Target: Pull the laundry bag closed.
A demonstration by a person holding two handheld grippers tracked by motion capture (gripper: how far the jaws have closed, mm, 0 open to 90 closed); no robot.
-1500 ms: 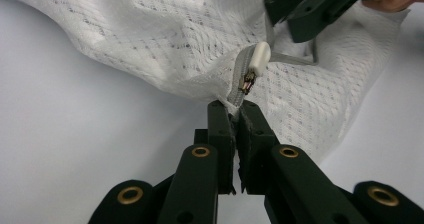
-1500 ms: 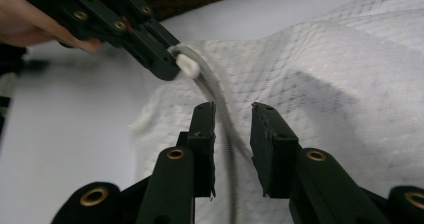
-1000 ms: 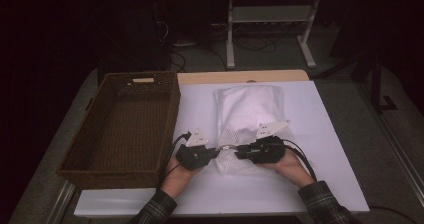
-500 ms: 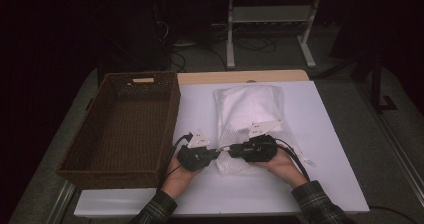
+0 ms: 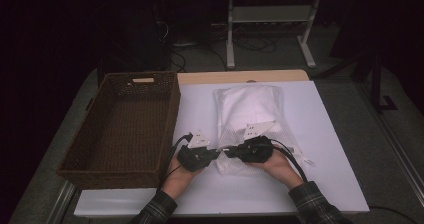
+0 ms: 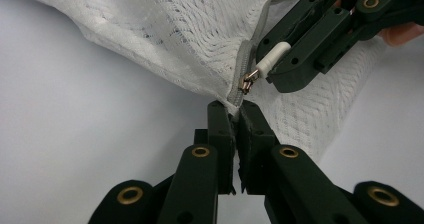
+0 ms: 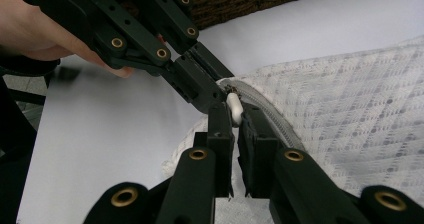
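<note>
White mesh bag (image 5: 250, 119), one, beside one wicker basket (image 5: 125, 124); bare tabletop (image 5: 330, 149) rightward. Left gripper (image 6: 234, 115) clamped on bag's corner; right gripper (image 7: 234, 115), just closing, clamped on zipper pull (image 7: 233, 108).

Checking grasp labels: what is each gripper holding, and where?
Left gripper: mesh bag, at its zipper-end corner. Right gripper: the white zipper pull.

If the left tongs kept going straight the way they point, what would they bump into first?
Probably the right tongs, just ahead holding the white zipper pull. The left tongs already pinch the mesh bag's zipper edge; depth is unclear.
</note>
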